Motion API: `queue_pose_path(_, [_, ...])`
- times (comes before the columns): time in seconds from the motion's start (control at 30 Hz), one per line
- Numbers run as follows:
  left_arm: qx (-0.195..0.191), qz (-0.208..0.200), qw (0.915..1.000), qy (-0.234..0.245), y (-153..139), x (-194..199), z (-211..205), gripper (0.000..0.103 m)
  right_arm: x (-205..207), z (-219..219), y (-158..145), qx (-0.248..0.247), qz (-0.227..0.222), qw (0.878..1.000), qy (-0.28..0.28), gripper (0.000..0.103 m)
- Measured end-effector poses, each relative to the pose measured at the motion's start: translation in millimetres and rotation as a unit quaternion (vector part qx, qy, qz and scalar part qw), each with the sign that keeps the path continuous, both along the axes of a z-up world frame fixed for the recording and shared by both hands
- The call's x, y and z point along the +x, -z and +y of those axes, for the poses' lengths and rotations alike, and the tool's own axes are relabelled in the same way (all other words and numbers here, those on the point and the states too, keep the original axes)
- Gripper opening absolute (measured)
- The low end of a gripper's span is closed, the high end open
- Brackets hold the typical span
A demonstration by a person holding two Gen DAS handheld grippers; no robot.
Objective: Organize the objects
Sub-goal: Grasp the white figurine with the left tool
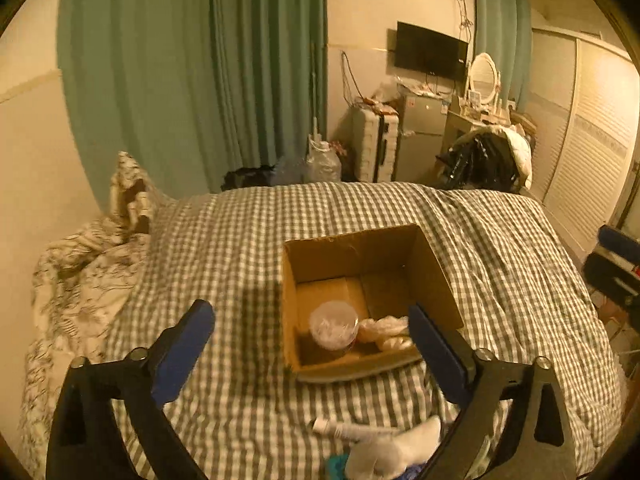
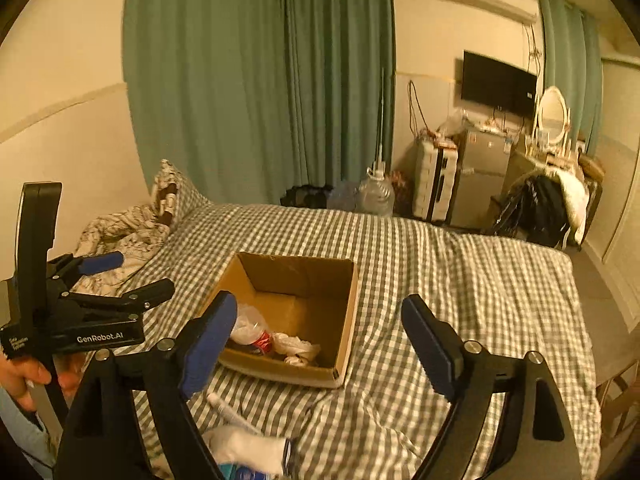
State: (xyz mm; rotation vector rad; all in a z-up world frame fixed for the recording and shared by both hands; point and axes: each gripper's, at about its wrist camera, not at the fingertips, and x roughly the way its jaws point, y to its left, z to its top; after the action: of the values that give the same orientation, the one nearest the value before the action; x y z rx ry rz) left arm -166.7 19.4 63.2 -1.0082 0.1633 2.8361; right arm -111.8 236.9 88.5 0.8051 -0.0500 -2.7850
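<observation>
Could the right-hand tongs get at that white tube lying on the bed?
Probably yes. The right tongs are open and empty, and the white tube lies bare on the checked bedcover, just in front of the cardboard box, with only a white sock beside it.

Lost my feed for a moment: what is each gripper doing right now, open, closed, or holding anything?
Left gripper: jaws wide open, holding nothing, poised above the bed in front of the cardboard box.
Right gripper: jaws wide open, holding nothing.
</observation>
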Motion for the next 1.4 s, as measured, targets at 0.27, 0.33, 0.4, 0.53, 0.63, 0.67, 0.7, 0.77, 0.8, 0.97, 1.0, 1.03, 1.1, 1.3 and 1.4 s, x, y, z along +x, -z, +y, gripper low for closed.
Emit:
queue_pose_path(0.27, [-0.003, 0.005, 0.9997, -0.024, 13, 73, -20, 0.103, 70, -7, 8, 0.027, 0.002, 1.000, -0.010, 0.094])
queue_pose_path(0.33, [0.000, -0.002, 0.9996, -0.030, 25, 84, -25, 0.103, 80, -10, 20, 0.031, -0.007, 0.999, -0.010, 0.095])
queue_pose_path(0.4, [0.003, -0.016, 0.9992, -0.036, 42, 95, -30, 0.103, 88, -13, 37, 0.035, -0.022, 0.999, -0.006, 0.095])
queue_pose_path(0.53, [0.008, -0.035, 0.9980, -0.051, 80, 112, -36, 0.103, 90, -17, 80, 0.037, -0.064, 0.997, 0.002, 0.095])
queue_pose_path(0.63, [0.013, -0.067, 0.9962, -0.055, 117, 120, -38, 0.103, 86, -27, 113, 0.038, -0.101, 0.994, 0.001, 0.095])
queue_pose_path(0.67, [0.011, -0.074, 0.9957, -0.056, 127, 122, -37, 0.103, 84, -31, 123, 0.042, -0.112, 0.993, 0.000, 0.095])
queue_pose_path(0.7, [0.007, -0.082, 0.9951, -0.056, 136, 123, -36, 0.103, 85, -31, 131, 0.044, -0.118, 0.992, -0.002, 0.095])
queue_pose_path(0.77, [-0.002, -0.105, 0.9930, -0.054, 160, 124, -34, 0.103, 82, -36, 144, 0.047, -0.131, 0.990, -0.006, 0.095])
queue_pose_path(0.8, [-0.005, -0.119, 0.9915, -0.053, 172, 126, -33, 0.103, 81, -37, 150, 0.047, -0.137, 0.989, -0.008, 0.095])
queue_pose_path(0.97, [-0.004, -0.160, 0.9866, -0.033, 209, 131, -23, 0.103, 76, -43, 167, 0.052, -0.157, 0.986, -0.010, 0.095])
queue_pose_path(1.0, [-0.009, -0.163, 0.9863, -0.026, 214, 132, -20, 0.103, 75, -44, 170, 0.053, -0.161, 0.985, -0.010, 0.095])
queue_pose_path(1.03, [-0.015, -0.166, 0.9859, -0.015, 218, 132, -17, 0.103, 74, -45, 173, 0.055, -0.164, 0.985, -0.010, 0.095])
queue_pose_path(1.1, [-0.023, -0.173, 0.9847, 0.002, 226, 131, -12, 0.090, 72, -49, 178, 0.058, -0.171, 0.983, -0.013, 0.095])
queue_pose_path(1.3, [0.001, -0.189, 0.9819, 0.002, 229, 128, -16, 0.065, 68, -65, 192, 0.073, -0.190, 0.979, -0.032, 0.095])
queue_pose_path(1.4, [0.009, -0.182, 0.9833, -0.011, 220, 127, -21, 0.065, 65, -75, 200, 0.081, -0.203, 0.975, -0.046, 0.095])
